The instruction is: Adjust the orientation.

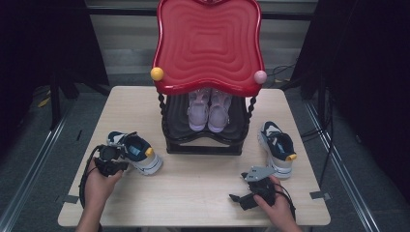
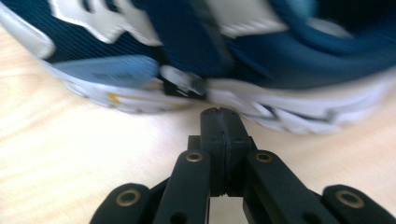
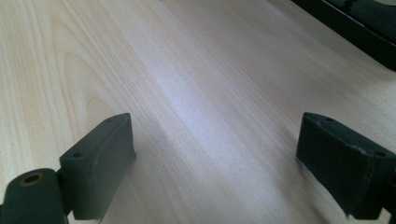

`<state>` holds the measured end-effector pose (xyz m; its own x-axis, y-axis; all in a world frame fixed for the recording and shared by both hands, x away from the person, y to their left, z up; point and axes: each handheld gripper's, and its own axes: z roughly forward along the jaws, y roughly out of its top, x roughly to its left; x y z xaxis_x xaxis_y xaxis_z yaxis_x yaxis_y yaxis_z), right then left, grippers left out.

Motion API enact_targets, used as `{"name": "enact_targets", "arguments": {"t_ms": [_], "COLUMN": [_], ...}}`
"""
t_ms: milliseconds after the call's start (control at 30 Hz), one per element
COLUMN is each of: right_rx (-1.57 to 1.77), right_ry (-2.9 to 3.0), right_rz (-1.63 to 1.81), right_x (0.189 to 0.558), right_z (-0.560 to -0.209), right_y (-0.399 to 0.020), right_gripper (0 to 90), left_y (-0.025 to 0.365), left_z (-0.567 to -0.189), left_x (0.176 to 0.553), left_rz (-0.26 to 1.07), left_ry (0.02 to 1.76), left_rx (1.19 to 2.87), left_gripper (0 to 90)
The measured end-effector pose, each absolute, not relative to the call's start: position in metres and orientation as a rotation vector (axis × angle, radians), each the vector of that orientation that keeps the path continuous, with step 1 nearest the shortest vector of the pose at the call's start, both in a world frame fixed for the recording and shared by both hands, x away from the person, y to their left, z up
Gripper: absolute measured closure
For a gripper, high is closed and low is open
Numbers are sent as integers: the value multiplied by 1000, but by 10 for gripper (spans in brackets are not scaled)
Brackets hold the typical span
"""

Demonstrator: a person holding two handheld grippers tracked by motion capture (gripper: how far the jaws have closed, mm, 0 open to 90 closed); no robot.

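A navy and white sneaker (image 1: 140, 153) lies on the wooden table (image 1: 203, 179) at the left, with its side toward my left gripper (image 1: 109, 155). In the left gripper view the jaws of this gripper (image 2: 220, 115) are pressed together with nothing between them, just short of the sneaker's white sole (image 2: 299, 109). The matching sneaker (image 1: 279, 146) sits at the right of the table. My right gripper (image 1: 240, 197) rests low near the front right edge. Its two pads (image 3: 105, 149) stand wide apart over bare wood, and nothing lies between them.
A black shoe rack (image 1: 203, 140) with a red wavy top (image 1: 209, 43) stands at the table's back middle. A pink pair of shoes (image 1: 208, 110) sits on its lower shelf. A yellow ball (image 1: 156, 73) and a pink ball (image 1: 260, 76) cap its front corners.
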<state>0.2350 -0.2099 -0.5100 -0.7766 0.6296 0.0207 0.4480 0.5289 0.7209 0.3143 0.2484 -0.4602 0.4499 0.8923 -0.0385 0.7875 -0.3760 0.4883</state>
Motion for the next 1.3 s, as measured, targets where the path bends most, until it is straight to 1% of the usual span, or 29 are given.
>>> {"name": "enact_targets", "arguments": {"t_ms": [133, 200, 300, 400, 500, 600, 667, 833, 900, 967, 1033, 1200, 1300], "right_rx": [911, 909, 909, 906, 906, 906, 906, 906, 907, 906, 906, 909, 909], "right_ry": [2527, 2527, 2527, 2528, 2528, 2528, 2528, 2528, 2528, 2528, 2528, 2527, 2527], "right_rz": [1084, 1084, 1085, 1088, 1087, 1087, 1087, 1086, 1086, 1089, 1088, 1087, 1085], "right_x": [235, 235, 235, 235, 235, 235, 235, 235, 235, 235, 235, 235, 235], "right_z": [-510, -510, -510, -510, -510, -510, -510, -510, -510, -510, -510, -510, -510], "right_y": [-210, -210, -210, -210, -210, -210, -210, -210, -210, -210, -210, -210, -210], "right_gripper": [108, 108, 108, 107, 107, 107, 108, 107, 108, 108, 107, 108, 108], "left_y": [240, 236, 228, 224, 221, 217, 214, 206, 204, 203, 200, 198, 198], "left_z": [-454, -449, -440, -432, -423, -413, -407, -397, -396, -397, -399, -407, -411], "left_x": [299, 293, 287, 284, 283, 285, 288, 303, 310, 316, 321, 329, 331], "left_rz": [280, 252, 245, 251, 275, 298, 308, 350, 366, 336, 345, 318, 310], "left_ry": [1351, 1314, 1260, 1234, 1222, 1196, 1192, 1199, 1206, 1206, 1192, 1207, 1198], "left_rx": [2264, 2271, 2302, 2299, 2297, 2296, 2294, 2305, 2288, 2291, 2327, 2345, 2361], "left_gripper": [873, 847, 804, 726, 671, 625, 578, 466, 441, 434, 424, 423, 478]}}
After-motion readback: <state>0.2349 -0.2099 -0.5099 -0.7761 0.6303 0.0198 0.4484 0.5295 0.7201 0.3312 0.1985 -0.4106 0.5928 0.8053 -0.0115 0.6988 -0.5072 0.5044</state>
